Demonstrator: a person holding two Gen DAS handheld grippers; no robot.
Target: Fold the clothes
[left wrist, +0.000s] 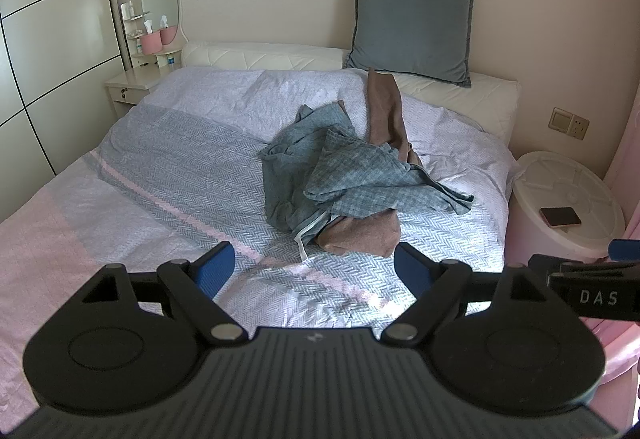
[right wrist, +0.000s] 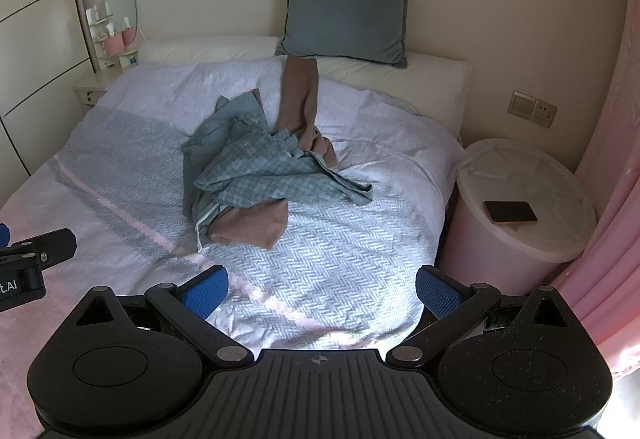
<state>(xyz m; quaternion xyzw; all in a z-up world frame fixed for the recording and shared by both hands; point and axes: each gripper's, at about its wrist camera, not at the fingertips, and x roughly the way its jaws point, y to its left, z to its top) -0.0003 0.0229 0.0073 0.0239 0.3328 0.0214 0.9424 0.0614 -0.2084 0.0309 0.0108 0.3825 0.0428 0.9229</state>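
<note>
Left wrist view: left gripper (left wrist: 314, 267) hangs over the bed's near edge, fingers spread wide, holding nothing.
Clothes: blue checked garment (left wrist: 352, 171) heaped over a brown garment (left wrist: 386, 111), mid-bed (left wrist: 120, 199) toward the pillow end.
Right wrist view: right gripper (right wrist: 322, 289) likewise splayed and empty, near the bed's right edge.
Risk: the two garments are tangled; pinching one layer would likely drag both, or catch the duvet beneath.
</note>
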